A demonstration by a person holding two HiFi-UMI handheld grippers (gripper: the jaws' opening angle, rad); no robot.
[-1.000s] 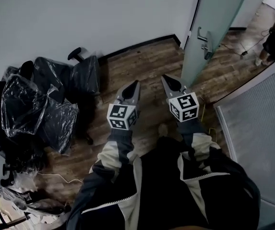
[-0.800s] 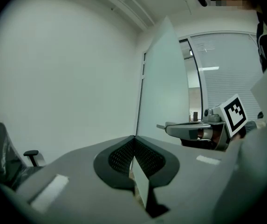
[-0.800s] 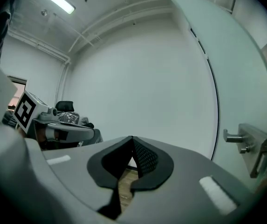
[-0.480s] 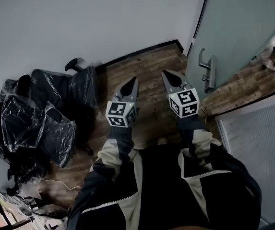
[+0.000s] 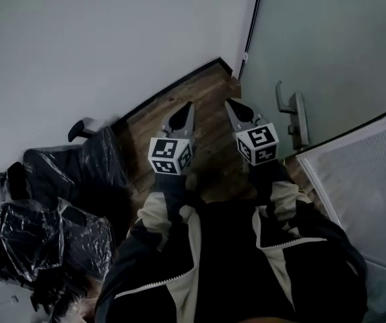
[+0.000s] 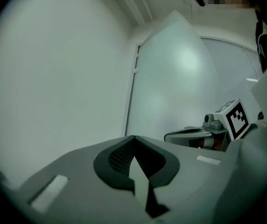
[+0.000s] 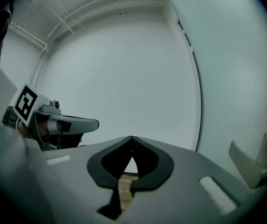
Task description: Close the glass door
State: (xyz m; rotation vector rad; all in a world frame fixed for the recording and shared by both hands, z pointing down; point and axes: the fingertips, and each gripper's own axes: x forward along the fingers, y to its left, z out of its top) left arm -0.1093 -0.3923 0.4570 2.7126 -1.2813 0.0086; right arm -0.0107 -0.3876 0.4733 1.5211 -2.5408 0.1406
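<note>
The frosted glass door (image 5: 327, 46) fills the upper right of the head view, its metal lever handle (image 5: 294, 116) just right of my right gripper. My left gripper (image 5: 187, 106) and right gripper (image 5: 230, 103) are held side by side over the wooden floor, both pointing at the corner where wall meets door, both shut and empty. Neither touches the door. The left gripper view shows its shut jaws (image 6: 133, 137) before the door (image 6: 180, 73). In the right gripper view the shut jaws (image 7: 132, 137) face the white wall, with the handle (image 7: 256, 164) at the right edge.
Office chairs wrapped in plastic (image 5: 58, 200) are piled at the lower left against the white wall (image 5: 98, 39). A ribbed glass partition (image 5: 364, 194) stands at the right, next to the door. Wooden floor (image 5: 206, 140) lies between them.
The door now covers the doorway; the room and person beyond it are out of sight. Both grippers have come closer to the door and its handle. The chairs have slid toward the lower left.
</note>
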